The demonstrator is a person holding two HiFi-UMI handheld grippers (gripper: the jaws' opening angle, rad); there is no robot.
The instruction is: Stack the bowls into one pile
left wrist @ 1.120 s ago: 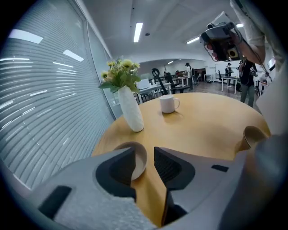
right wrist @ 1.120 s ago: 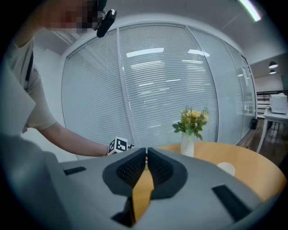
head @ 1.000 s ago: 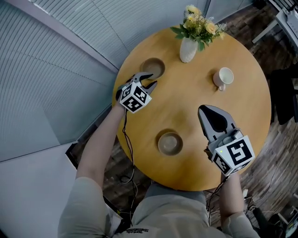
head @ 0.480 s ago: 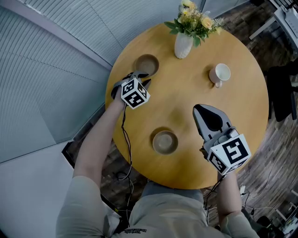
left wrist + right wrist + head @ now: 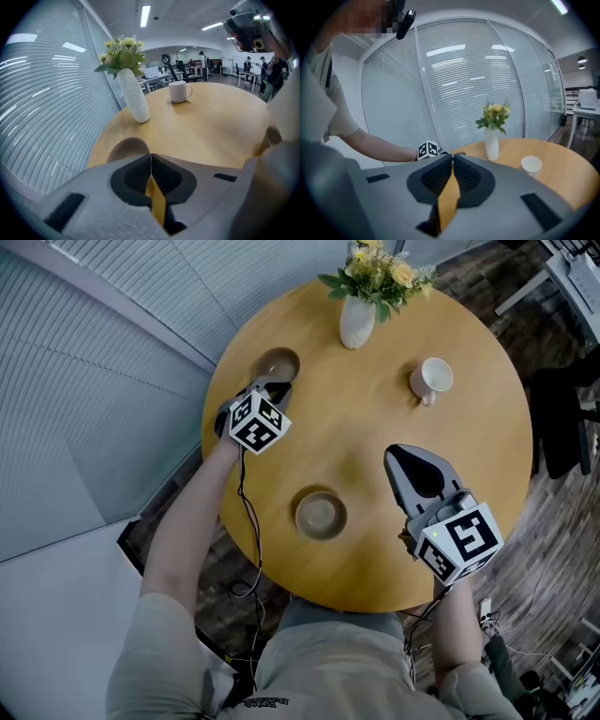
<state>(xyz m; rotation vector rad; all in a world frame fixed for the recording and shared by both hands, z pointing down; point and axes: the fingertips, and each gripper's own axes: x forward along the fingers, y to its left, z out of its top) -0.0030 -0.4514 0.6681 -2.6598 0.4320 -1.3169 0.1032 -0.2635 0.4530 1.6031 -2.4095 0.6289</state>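
Our left claw (image 5: 274, 388) has just clenched by the small round brown bowl (image 5: 277, 363), seemingly empty; right claw (image 5: 399, 455) clenched. We'd pinch its light, stiff rim.

Left gripper (image 5: 272, 390) apparently touches the far bowl (image 5: 278, 362), left of the vase (image 5: 356, 324); second bowl (image 5: 321, 515) nearer.

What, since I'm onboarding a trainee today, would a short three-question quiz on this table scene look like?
1. True or false: the left gripper's jaws stand wide apart.
2. Which thing sits closest to the person's body? A) bowl B) mug C) vase
3. How many bowls are on the table?
Key: 1 false; 2 A; 3 two.
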